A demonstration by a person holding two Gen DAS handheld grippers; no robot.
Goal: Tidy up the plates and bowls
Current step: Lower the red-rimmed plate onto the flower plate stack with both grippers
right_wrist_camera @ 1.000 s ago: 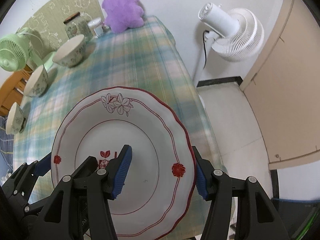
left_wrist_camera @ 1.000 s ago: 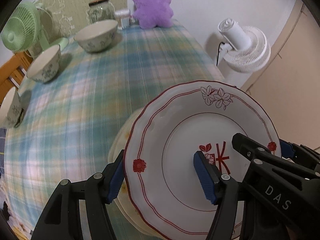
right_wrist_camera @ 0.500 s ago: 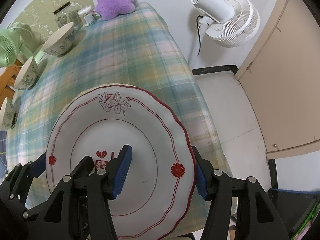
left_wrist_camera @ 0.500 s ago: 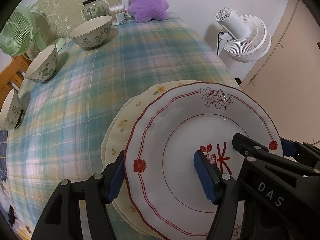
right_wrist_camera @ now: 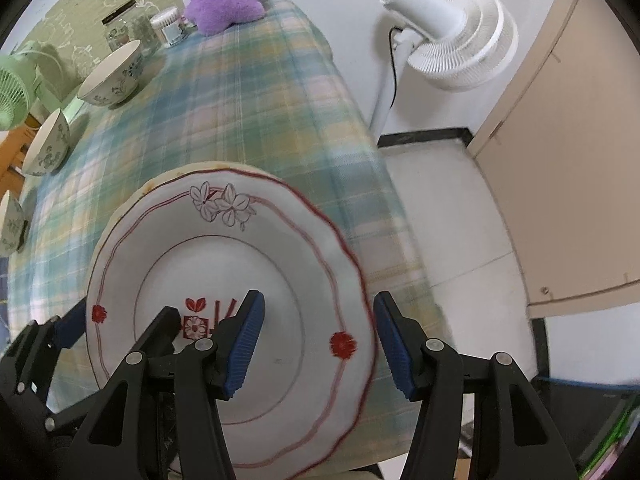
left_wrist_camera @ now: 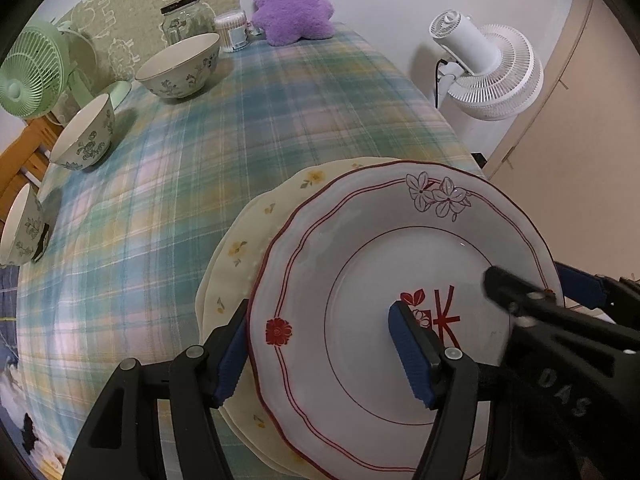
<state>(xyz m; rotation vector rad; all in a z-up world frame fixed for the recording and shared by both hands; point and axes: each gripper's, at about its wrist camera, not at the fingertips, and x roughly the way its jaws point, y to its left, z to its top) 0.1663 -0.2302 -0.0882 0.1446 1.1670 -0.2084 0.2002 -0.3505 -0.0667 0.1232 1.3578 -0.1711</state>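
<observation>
The white plate [left_wrist_camera: 360, 292], glossy ceramic with a scalloped red-lined rim and flower prints, sits between both claws above a cream plate [left_wrist_camera: 256, 232] dotted with yellow flowers. The left claw [left_wrist_camera: 324, 352] straddles its left rim, ribbed blue pads set apart; whether they press the rim I cannot tell. The right claw [right_wrist_camera: 320, 344] likewise spans the right rim. Ahead lie three patterned bowls [left_wrist_camera: 180, 66] on the plaid-clothed counter [left_wrist_camera: 280, 112].

Plaid-clothed table [left_wrist_camera: 280, 112], three floral bowls [left_wrist_camera: 180, 66], glass jar [left_wrist_camera: 182, 16], purple plush [left_wrist_camera: 290, 0], cream plate [left_wrist_camera: 240, 248] probably resting on it
</observation>
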